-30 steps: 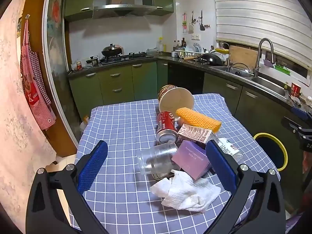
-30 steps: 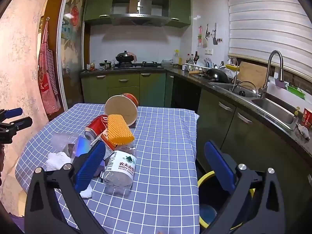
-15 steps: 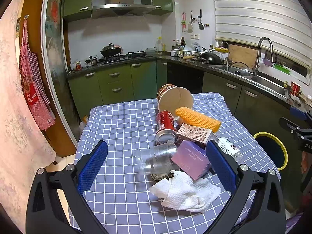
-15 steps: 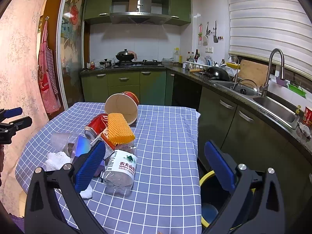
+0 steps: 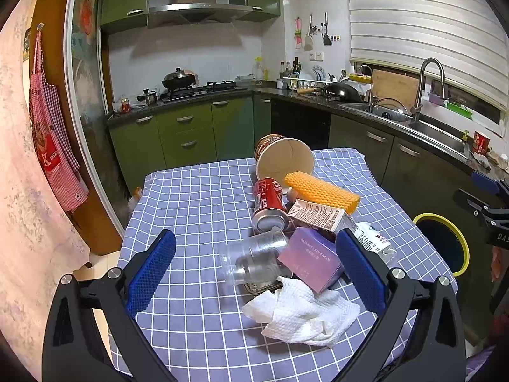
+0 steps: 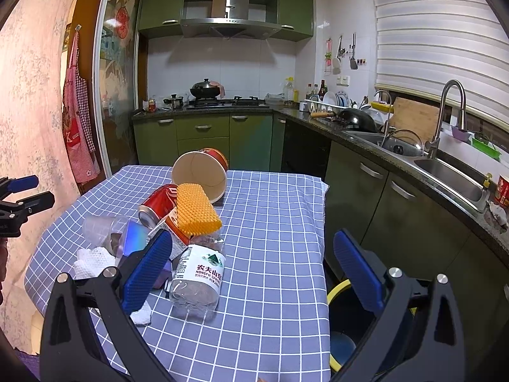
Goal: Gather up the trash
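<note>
Left gripper [image 5: 254, 273] & right gripper [image 6: 251, 270] jaws apart, water bottle [image 6: 198, 273] lying flat, base toward right cam.

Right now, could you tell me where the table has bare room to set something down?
The checked cloth is bare from the water bottle across to the sink-side edge, and in the left wrist view from the red can to the apron-side edge. It is crowded around the clear cup, purple box and paper towel.

We're in a home kitchen: green cabinets [image 6: 203, 133], gas stove [image 6: 227, 102] under a range hood [image 6: 230, 27], sink [image 6: 451, 178] on the right.
</note>
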A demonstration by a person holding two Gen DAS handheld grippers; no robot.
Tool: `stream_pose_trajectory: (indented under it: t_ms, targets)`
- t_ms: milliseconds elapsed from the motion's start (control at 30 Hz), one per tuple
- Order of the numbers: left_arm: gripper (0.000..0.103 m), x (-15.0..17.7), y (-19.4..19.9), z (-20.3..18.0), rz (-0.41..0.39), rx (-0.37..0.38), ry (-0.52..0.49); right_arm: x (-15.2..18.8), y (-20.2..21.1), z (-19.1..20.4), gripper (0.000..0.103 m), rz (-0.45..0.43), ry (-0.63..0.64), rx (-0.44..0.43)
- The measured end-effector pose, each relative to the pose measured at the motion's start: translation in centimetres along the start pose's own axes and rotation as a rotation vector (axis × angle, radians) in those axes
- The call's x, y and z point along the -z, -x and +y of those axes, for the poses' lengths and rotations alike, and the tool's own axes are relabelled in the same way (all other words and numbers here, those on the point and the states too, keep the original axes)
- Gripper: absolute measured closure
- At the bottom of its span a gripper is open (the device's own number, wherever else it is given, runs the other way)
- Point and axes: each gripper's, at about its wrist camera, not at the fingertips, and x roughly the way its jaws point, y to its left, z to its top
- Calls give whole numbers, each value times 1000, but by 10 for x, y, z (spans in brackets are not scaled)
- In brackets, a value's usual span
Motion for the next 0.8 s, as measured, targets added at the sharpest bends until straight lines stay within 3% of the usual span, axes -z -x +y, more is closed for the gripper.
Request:
stream_pose_trajectory:
  t_ms: [800]
  targets:
    - [4,2,-9,-6,19,11,-11,5,-6,0,6,9,-8,-1]
